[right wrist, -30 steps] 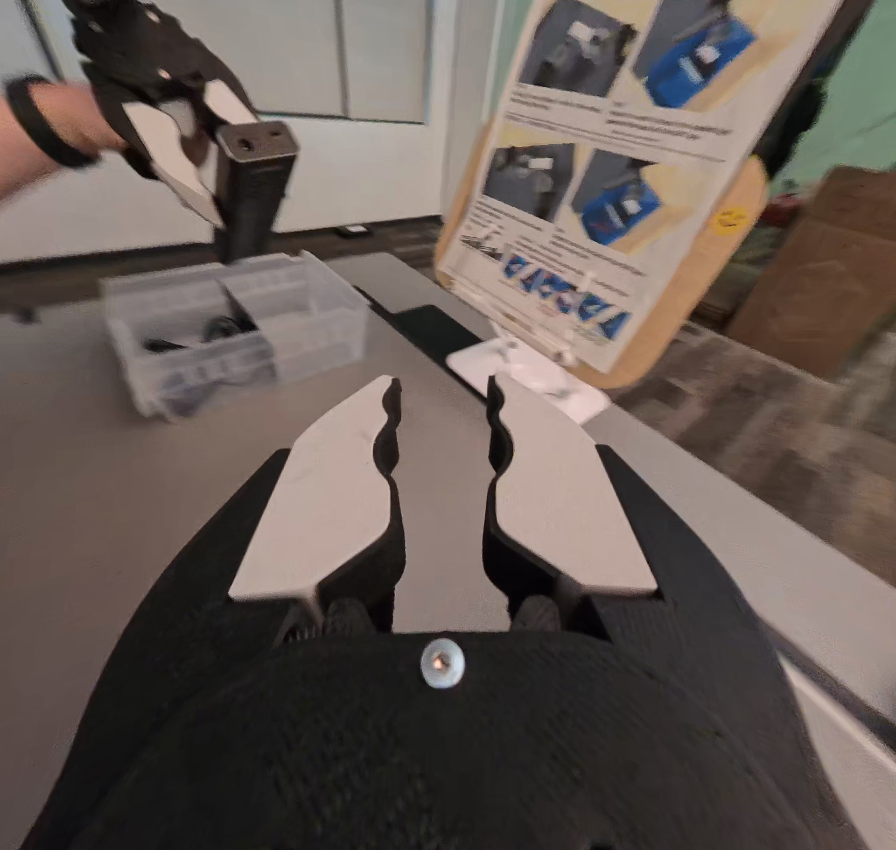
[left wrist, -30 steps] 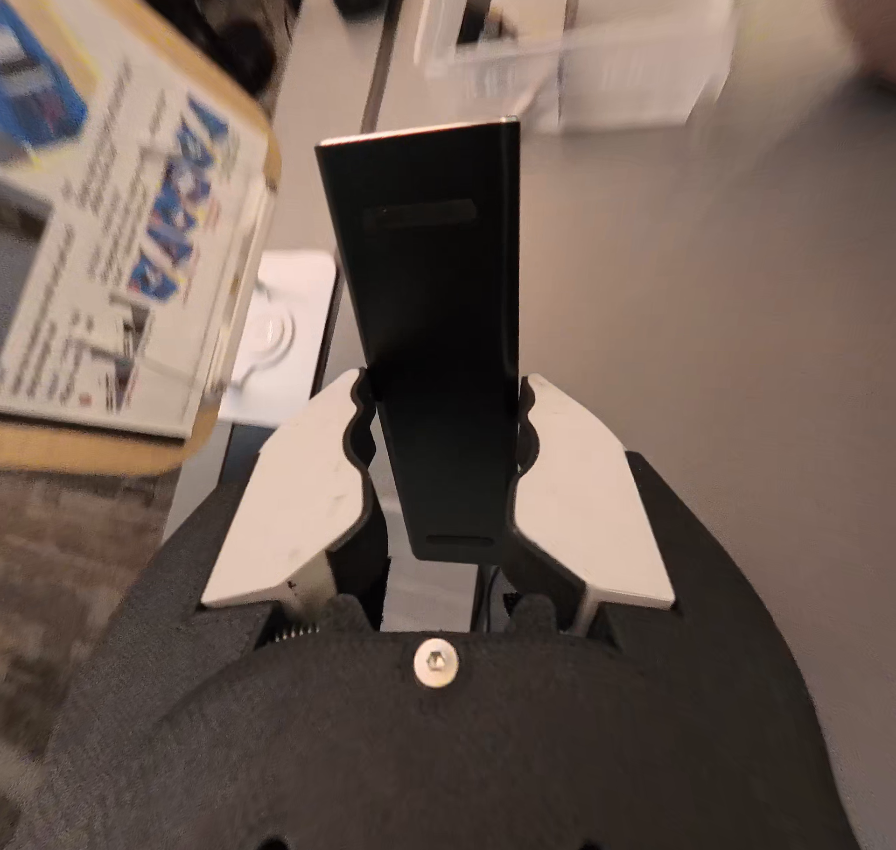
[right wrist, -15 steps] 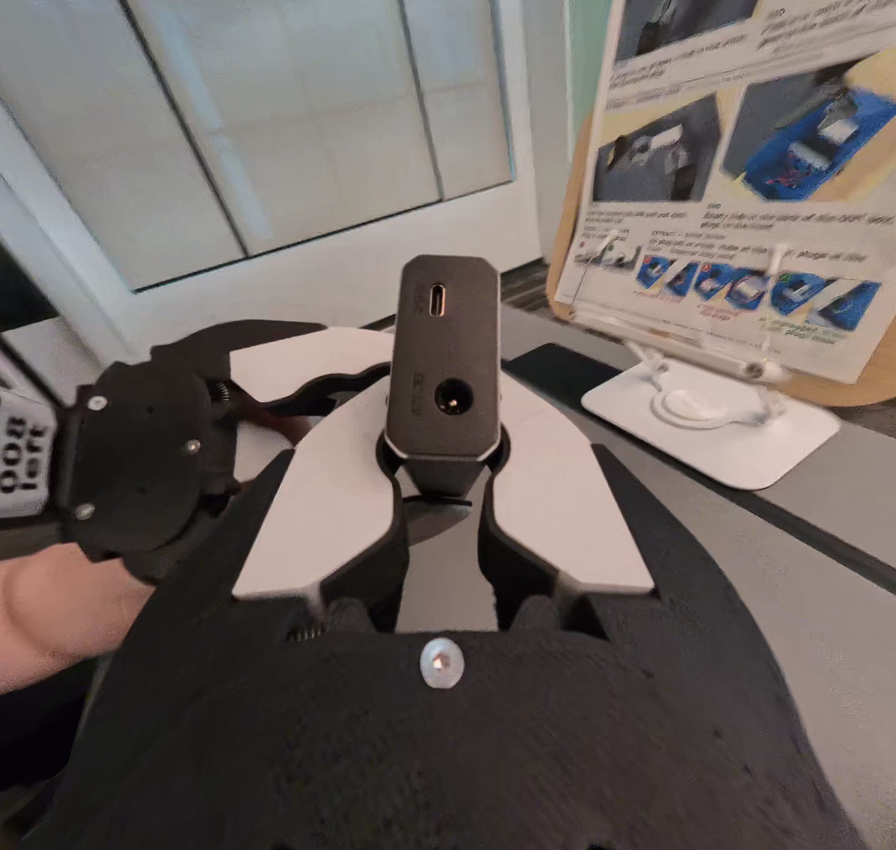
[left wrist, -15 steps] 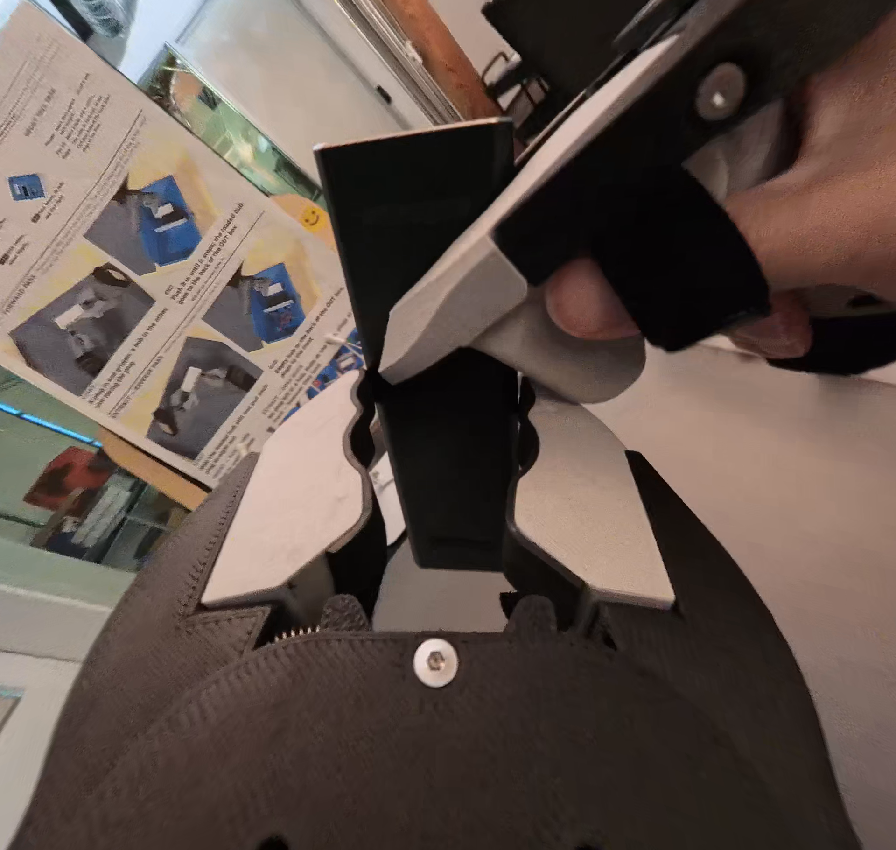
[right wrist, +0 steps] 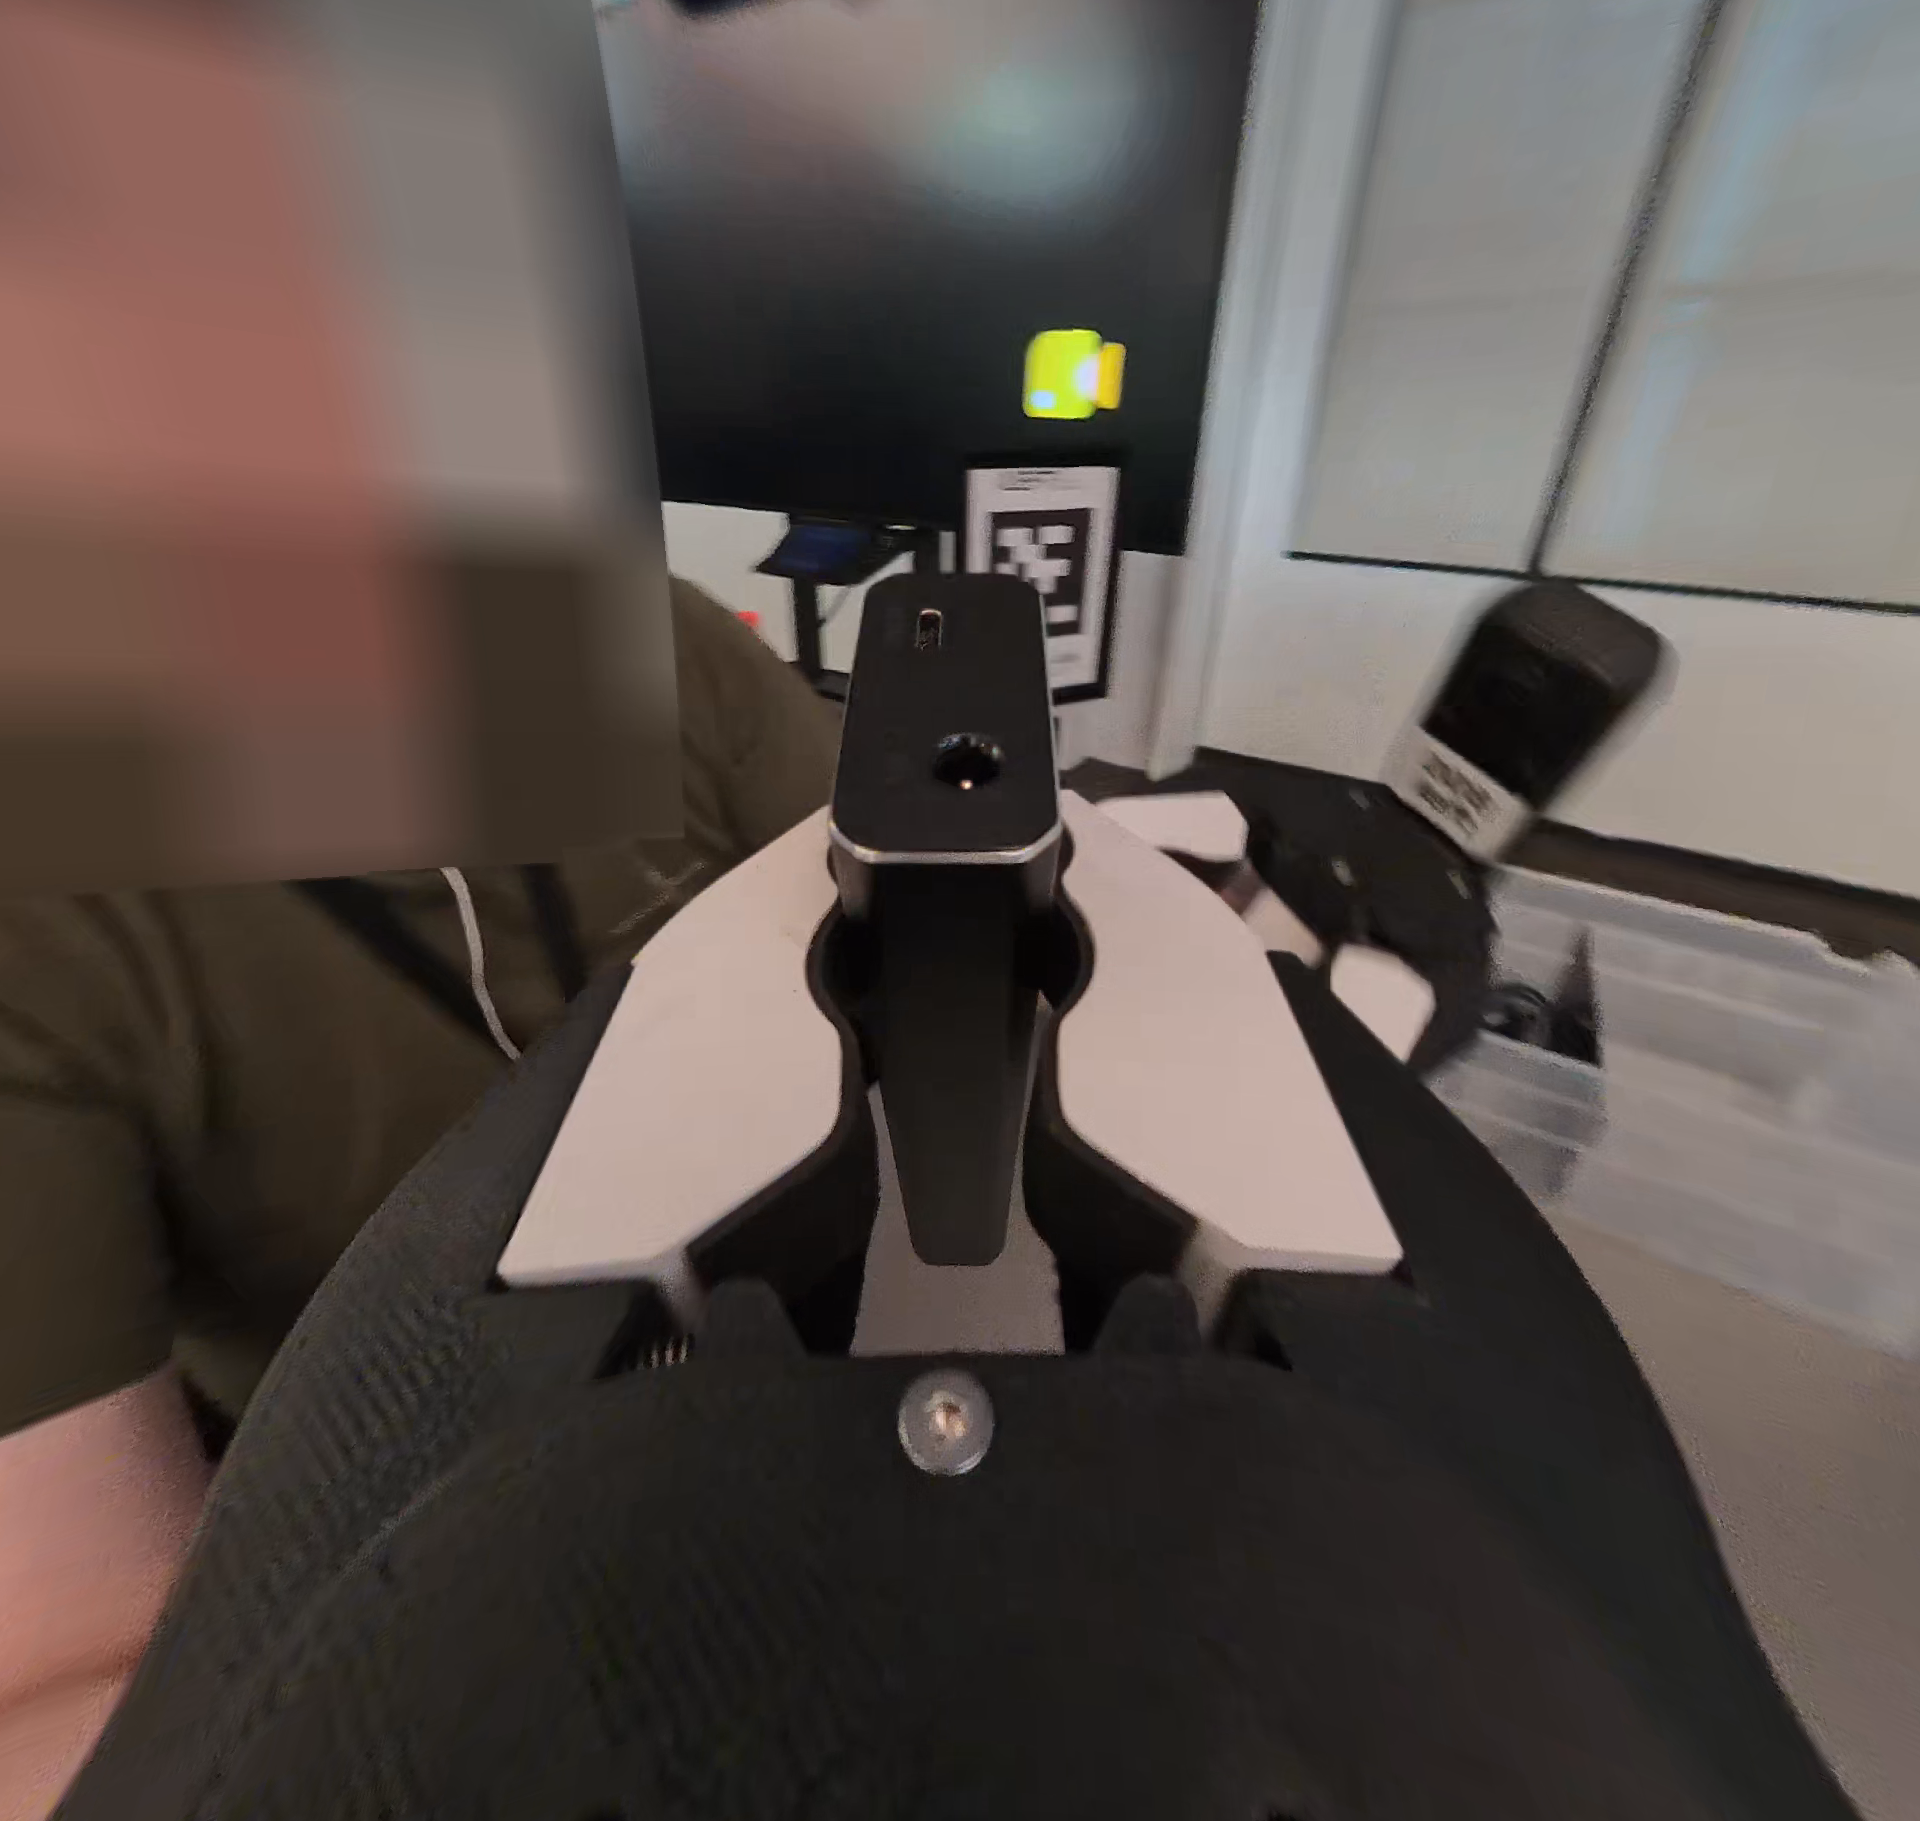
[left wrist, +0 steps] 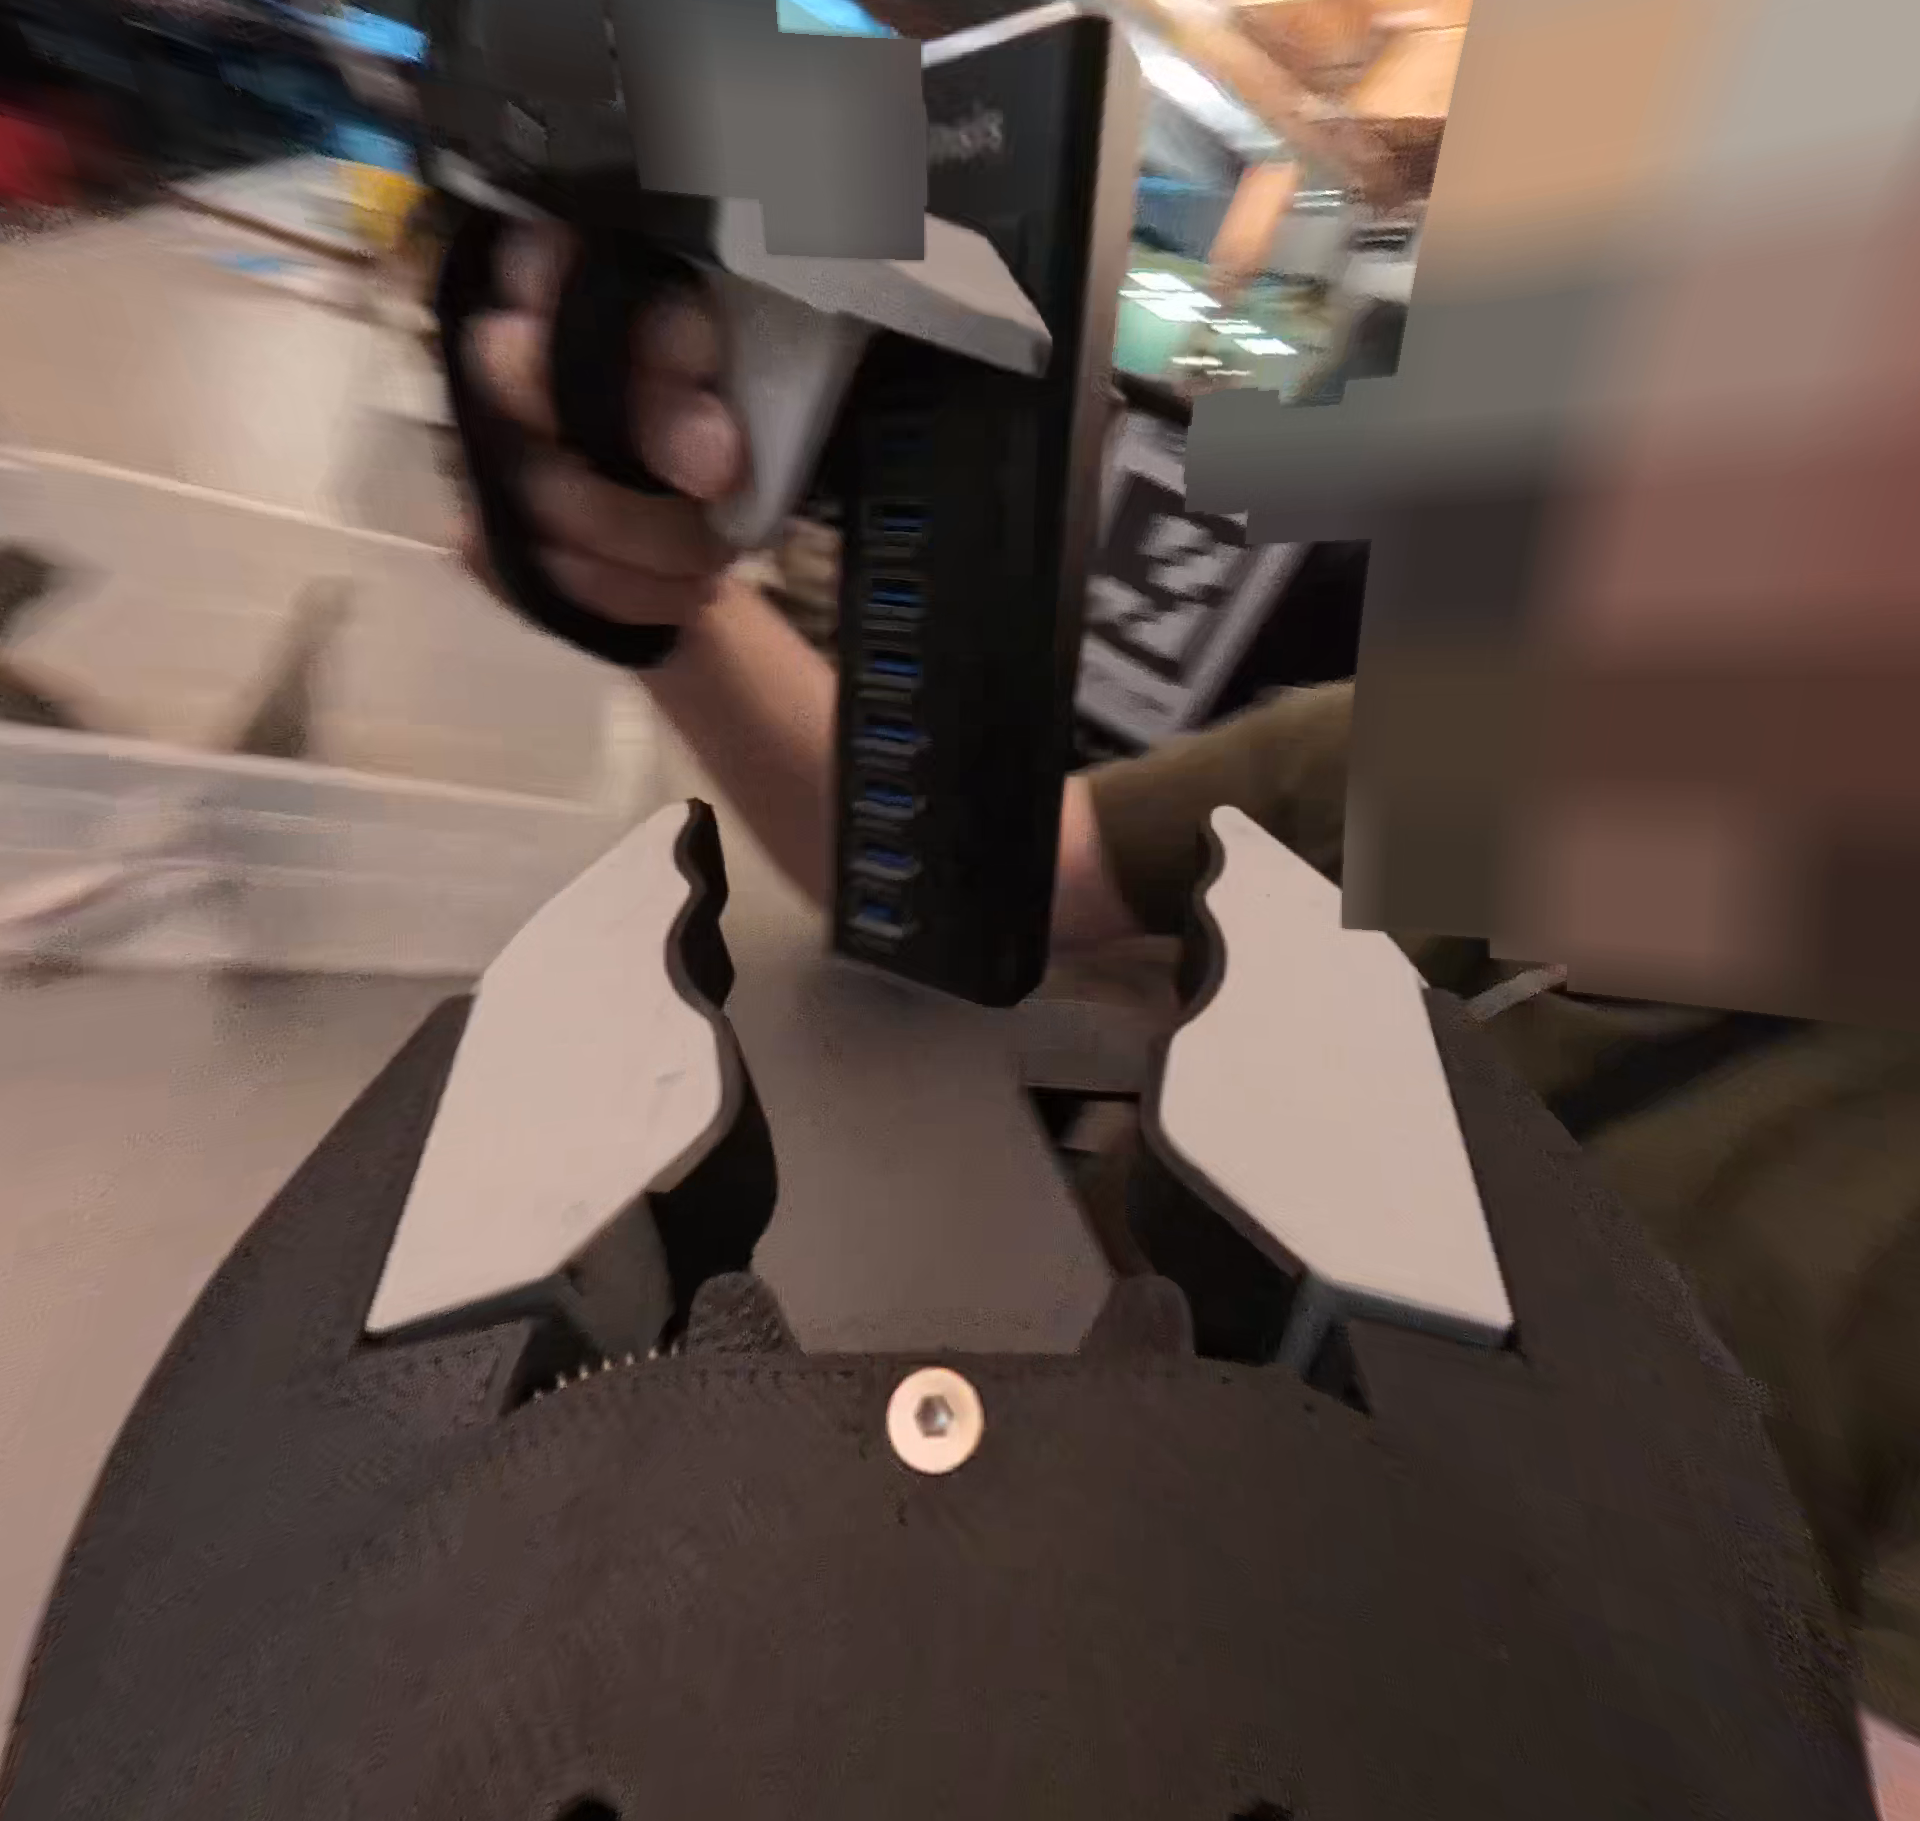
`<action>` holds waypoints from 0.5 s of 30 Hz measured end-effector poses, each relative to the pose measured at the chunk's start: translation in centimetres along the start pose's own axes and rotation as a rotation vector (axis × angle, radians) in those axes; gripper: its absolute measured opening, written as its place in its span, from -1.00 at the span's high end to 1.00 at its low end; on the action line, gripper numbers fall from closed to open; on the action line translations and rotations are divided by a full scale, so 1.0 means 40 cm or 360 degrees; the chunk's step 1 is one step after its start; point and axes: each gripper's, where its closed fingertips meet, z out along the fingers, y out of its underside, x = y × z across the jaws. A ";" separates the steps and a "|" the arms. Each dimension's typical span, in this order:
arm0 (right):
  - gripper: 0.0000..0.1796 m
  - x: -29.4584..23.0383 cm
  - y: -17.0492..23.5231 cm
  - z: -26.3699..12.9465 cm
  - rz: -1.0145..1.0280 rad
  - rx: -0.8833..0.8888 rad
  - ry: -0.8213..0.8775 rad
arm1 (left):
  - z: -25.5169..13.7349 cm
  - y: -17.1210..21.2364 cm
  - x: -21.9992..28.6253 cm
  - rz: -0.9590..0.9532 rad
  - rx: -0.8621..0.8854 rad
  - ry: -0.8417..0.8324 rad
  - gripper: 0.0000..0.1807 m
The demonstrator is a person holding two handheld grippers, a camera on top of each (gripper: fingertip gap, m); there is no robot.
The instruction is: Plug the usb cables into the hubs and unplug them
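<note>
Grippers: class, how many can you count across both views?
2. The right gripper is shut on the black hub. The left gripper is open just below the hub.

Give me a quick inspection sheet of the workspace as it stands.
Surface: grey tabletop, mostly blurred.
Job's things: black oblong USB hub with a row of blue ports, held upright, no plugs in it.
Clutter: clear plastic bin holding dark items.
Grippers: right gripper shut on the hub; left gripper open, empty.
Cables: none clearly seen.
Surroundings: dark screen, frosted window, person in olive sleeve.
</note>
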 end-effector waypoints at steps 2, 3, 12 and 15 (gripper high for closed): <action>0.66 -0.026 0.007 0.029 -0.0029 -0.0022 -0.0124 | 0.048 0.024 0.024 -0.0062 0.0006 0.0276 0.00; 0.65 -0.034 0.011 0.039 -0.0044 -0.0026 -0.0163 | 0.070 0.035 0.018 -0.0072 -0.0006 0.0317 0.00; 0.66 -0.081 0.052 0.059 -0.0174 -0.0127 -0.0341 | 0.160 0.106 0.028 0.0264 -0.0182 0.0332 0.29; 0.66 -0.097 0.061 0.057 -0.0254 -0.0152 -0.0368 | 0.158 0.112 0.021 0.0314 -0.0224 0.0278 0.30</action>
